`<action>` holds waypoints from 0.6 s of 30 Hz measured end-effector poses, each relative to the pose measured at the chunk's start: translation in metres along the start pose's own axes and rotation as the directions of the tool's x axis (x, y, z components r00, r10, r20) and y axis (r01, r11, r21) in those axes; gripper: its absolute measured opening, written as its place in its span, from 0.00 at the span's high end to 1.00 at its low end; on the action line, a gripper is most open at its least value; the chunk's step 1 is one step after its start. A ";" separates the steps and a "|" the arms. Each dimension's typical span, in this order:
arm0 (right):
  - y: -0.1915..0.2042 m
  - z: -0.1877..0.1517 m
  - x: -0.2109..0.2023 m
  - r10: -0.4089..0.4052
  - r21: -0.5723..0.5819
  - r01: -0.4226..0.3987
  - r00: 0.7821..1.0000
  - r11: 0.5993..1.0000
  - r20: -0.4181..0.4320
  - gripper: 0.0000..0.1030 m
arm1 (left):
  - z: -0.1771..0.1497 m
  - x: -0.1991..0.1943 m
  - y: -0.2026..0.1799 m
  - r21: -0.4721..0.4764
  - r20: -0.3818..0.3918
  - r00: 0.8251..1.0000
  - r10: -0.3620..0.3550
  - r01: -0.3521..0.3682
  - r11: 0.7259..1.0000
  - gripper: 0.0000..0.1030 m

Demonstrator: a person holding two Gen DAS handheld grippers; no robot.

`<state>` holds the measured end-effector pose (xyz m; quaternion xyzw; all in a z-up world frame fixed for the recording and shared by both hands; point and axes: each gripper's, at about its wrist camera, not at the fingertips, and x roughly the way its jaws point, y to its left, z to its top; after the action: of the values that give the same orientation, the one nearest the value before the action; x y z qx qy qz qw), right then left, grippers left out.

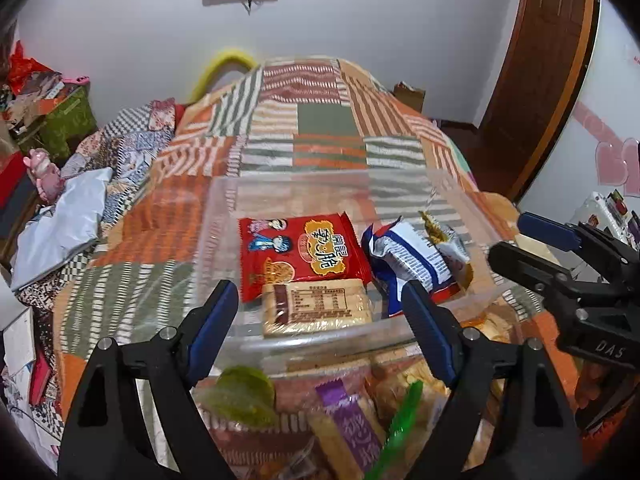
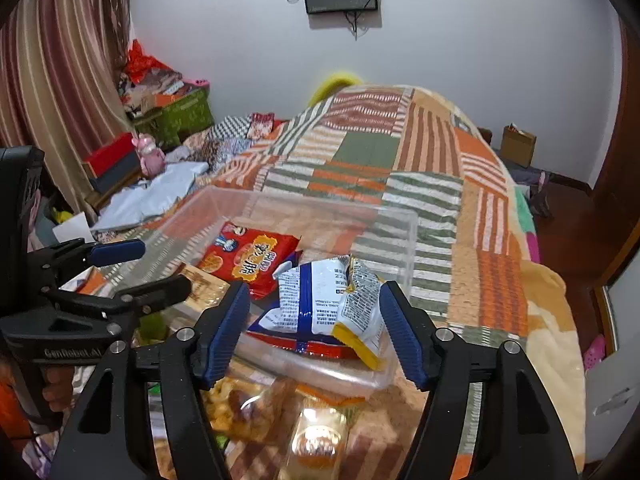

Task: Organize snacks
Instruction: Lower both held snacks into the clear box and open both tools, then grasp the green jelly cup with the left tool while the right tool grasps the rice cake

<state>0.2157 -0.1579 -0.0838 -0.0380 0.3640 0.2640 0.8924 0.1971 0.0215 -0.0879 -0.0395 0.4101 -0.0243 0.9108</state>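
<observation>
A clear plastic bin sits on the bed. In it lie a red noodle-snack packet, a beige biscuit pack, a white-and-blue packet and a yellow-edged packet. My left gripper is open over the bin's near rim, with the biscuit pack seen between its fingers and not touched. My right gripper stands open, its pads on either side of the white-and-blue and yellow-edged packets, which rest in the bin.
Loose snacks lie in front of the bin: a green jelly cup, a purple wafer pack, fried snacks. A patchwork blanket covers the bed. A grey bag and a pink toy lie left. A wooden door is at the right.
</observation>
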 end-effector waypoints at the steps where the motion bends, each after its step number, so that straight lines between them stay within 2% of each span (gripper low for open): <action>1: 0.000 -0.001 -0.007 -0.003 0.002 0.003 1.000 1.000 0.013 0.34 | -0.001 -0.009 0.001 0.000 0.014 1.000 0.005 -0.005 1.000 0.18; 3: 0.000 -0.002 -0.017 -0.007 0.006 0.007 0.999 1.000 0.032 0.33 | -0.003 -0.020 0.003 -0.001 0.033 0.999 0.011 -0.011 1.000 0.14; 9: -0.001 -0.011 -0.040 -0.012 0.023 0.010 0.998 1.000 0.060 0.31 | -0.017 -0.047 0.010 0.009 0.071 0.996 0.052 -0.053 0.999 0.11; 18: -0.005 -0.038 -0.043 -0.031 0.036 0.030 0.999 0.999 0.024 0.31 | -0.050 -0.047 0.030 -0.027 0.015 0.997 0.080 -0.080 0.996 0.11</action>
<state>0.1687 -0.1911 -0.0829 -0.0243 0.3570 0.2444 0.9013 0.1289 0.0527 -0.0886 -0.0354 0.4042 0.0181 0.9138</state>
